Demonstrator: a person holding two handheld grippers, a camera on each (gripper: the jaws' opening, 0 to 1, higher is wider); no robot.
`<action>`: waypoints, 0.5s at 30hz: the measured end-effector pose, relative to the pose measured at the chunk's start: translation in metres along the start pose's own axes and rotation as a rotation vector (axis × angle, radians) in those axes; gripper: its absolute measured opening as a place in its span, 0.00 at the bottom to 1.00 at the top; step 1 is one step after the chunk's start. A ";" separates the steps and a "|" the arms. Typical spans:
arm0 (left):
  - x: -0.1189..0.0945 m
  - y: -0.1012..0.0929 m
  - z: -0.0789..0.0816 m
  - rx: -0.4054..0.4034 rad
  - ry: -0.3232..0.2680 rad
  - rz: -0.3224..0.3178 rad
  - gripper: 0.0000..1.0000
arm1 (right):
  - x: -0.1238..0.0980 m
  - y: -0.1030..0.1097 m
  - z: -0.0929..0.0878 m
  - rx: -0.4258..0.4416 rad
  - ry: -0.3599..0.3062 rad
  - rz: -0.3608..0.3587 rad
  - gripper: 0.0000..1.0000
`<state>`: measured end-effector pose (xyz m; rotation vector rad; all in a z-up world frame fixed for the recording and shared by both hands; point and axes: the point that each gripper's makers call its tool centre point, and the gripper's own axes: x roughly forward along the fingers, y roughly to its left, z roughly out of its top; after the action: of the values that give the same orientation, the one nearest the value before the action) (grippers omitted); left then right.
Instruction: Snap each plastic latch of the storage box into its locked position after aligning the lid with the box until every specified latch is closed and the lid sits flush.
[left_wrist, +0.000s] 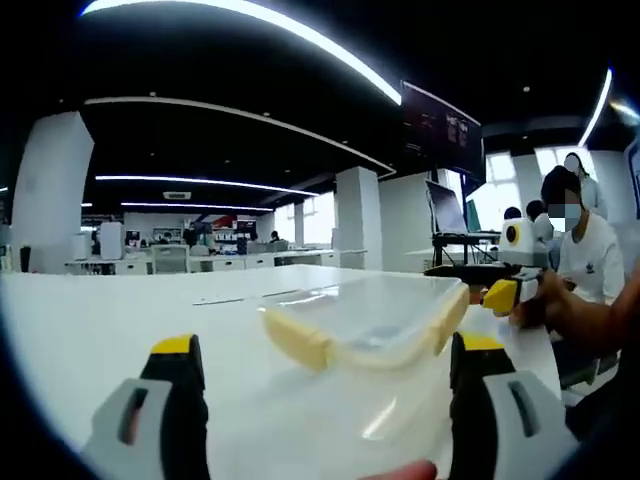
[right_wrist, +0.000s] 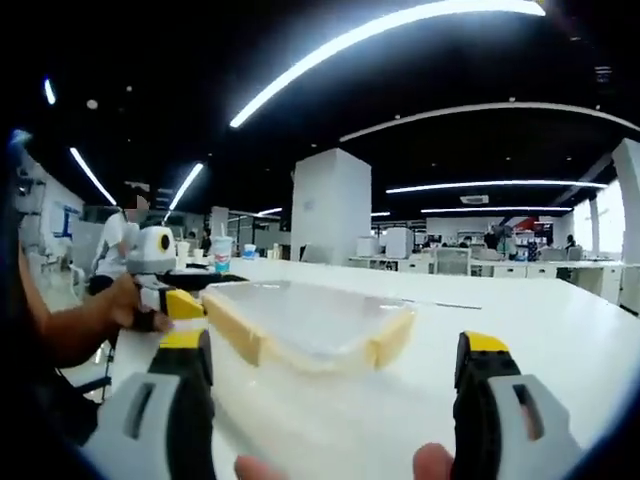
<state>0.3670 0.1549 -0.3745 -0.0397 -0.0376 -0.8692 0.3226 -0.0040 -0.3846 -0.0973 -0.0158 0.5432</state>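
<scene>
Both claws stand wide apart and grip nothing. Seen in the left gripper view, the left claw (left_wrist: 325, 385) has its two grey, yellow-tipped jaws rising at either side of the storage box (left_wrist: 365, 320), which sits on the white worktop (left_wrist: 120, 310) just ahead of the jaws, not touching them. The box is clear plastic with a clear lid (left_wrist: 370, 295) lying on top and pale yellow latches (left_wrist: 295, 338) along its near edges. Whether those latches are snapped down I cannot tell. To the right of that view a hand (left_wrist: 545, 300) holds the other claw near the box's far corner.

From the right gripper view, the right claw (right_wrist: 335, 385) is likewise spread wide, and the box (right_wrist: 310, 325) lies on the worktop (right_wrist: 560, 320) between and beyond its jaws. Yellow latches (right_wrist: 235, 335) show at the box's near side and right corner. The left claw (right_wrist: 175, 300) comes in from the left, held by a hand (right_wrist: 130, 305), with its yellow tip just beside the box's left end. Fingertips (right_wrist: 435, 462) show at the bottom edge.

Behind lies an open office with white pillars (right_wrist: 330, 205), desks and seated people (left_wrist: 585, 250).
</scene>
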 end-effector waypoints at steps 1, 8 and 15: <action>0.000 0.000 0.001 -0.001 -0.002 0.002 1.00 | 0.000 0.001 -0.002 0.003 0.008 0.003 1.00; -0.004 -0.013 0.005 0.045 -0.013 -0.025 1.00 | 0.000 0.006 -0.009 -0.007 0.051 0.018 1.00; -0.016 -0.003 0.004 0.063 0.026 0.034 1.00 | -0.013 0.010 -0.004 0.005 0.052 -0.002 1.00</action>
<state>0.3544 0.1658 -0.3711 0.0300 -0.0399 -0.8339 0.3064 -0.0031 -0.3896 -0.1063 0.0358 0.5385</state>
